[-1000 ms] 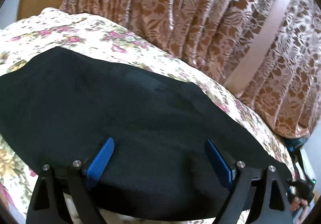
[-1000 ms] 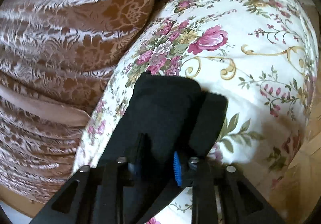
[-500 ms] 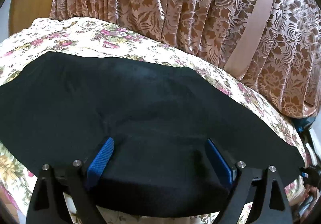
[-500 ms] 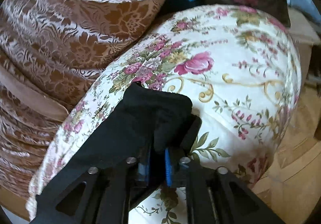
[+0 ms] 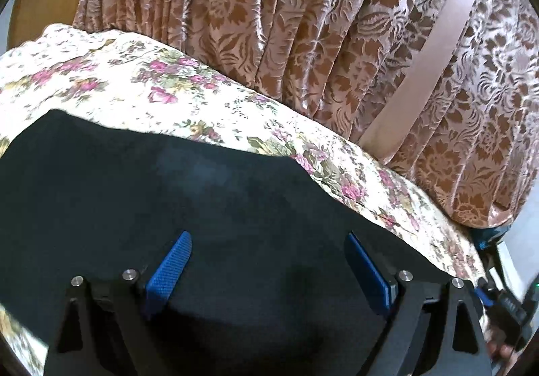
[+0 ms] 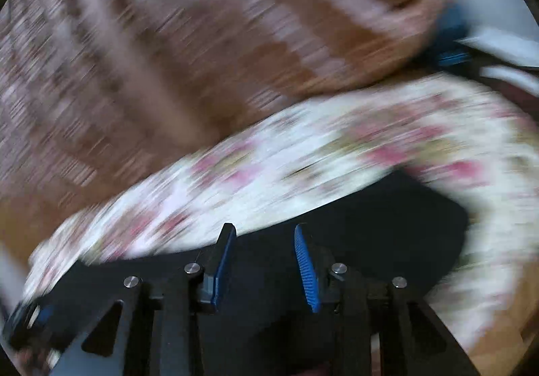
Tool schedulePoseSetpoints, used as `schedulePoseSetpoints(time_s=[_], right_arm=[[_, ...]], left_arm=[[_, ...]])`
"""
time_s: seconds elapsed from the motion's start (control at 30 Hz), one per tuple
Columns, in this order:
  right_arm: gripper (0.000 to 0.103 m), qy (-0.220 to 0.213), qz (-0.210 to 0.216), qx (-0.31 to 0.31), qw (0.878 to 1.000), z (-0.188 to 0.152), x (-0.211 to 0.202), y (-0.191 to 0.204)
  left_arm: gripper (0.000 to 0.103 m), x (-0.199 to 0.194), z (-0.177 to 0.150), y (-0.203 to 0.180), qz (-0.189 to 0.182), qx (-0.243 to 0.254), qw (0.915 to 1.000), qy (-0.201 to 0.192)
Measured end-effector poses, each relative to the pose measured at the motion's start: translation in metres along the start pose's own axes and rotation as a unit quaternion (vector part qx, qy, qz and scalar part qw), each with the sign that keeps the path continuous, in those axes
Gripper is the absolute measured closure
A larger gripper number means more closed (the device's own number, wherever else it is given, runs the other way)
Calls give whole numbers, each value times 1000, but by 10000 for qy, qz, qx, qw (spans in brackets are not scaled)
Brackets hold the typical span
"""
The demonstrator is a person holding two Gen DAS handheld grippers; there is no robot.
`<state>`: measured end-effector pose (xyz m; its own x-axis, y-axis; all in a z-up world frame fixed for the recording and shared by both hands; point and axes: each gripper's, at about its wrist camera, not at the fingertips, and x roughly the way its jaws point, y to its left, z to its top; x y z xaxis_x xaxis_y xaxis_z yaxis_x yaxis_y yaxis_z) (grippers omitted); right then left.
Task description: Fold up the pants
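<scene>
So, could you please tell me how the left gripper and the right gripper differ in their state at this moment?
The left gripper has its jaws spread wide; the right gripper shows a clearly narrower gap. The left wrist view is sharp, while the right wrist view is smeared with motion blur. Both are open, grip nothing, and hover over the black pants lying on the floral bedspread.
</scene>
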<state>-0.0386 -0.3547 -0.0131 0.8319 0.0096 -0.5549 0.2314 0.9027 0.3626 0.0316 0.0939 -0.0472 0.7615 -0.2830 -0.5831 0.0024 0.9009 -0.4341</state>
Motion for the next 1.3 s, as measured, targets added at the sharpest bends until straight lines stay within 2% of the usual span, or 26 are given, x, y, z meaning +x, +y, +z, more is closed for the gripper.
schedulePoseSetpoints(time_s=[0.07,0.13,0.2,0.27,0.33,0.37,0.43,0.53,0.67,0.8,0.87,0.97,1.17,1.23,1.3], right_arm=[[67,553,517,-241,9968,-12,32,38],[67,1109,1175,-422,9860,-23,65,79],[67,1427,1558,-579,9757,-29,87,112],[67,1665,1905,-897,9633,-35,109,150],[67,1802,2047,-1147,9552,-38,125,181],[67,1848,2107,-1230,9520,-38,131,193],[67,1921,2266,-1369,9450,-38,145,215],[67,2003,2360,-1444,9398,-35,169,245],[67,2071,2381,-1672,9341,-31,198,280],[68,2356,2419,-1887,9221,-38,225,306],[82,2614,2419,-1869,9155,-43,241,312],[93,2596,2437,-2054,9116,-46,250,323],[98,2209,1908,-2374,9265,-58,266,337],[98,2170,1902,-2357,9280,-57,266,337],[94,2164,2086,-2176,9286,-52,264,331]], left_arm=[[11,14,9,-2,48,19,9998,207],[12,26,17,-2,116,75,9994,315],[12,36,25,1,295,221,9989,297],[12,43,29,6,508,339,9979,223],[12,50,30,19,746,349,9964,206],[12,54,28,26,800,298,9961,226],[12,59,20,41,684,157,9973,231],[11,53,10,43,531,234,9983,-43],[12,51,7,44,482,222,9985,-126],[12,50,7,46,390,148,9990,-176],[12,50,7,46,388,145,9990,-183],[12,52,7,45,454,159,9988,-128],[10,61,7,38,733,343,9967,11],[9,63,7,37,770,390,9963,39],[7,64,8,37,753,407,9963,98]])
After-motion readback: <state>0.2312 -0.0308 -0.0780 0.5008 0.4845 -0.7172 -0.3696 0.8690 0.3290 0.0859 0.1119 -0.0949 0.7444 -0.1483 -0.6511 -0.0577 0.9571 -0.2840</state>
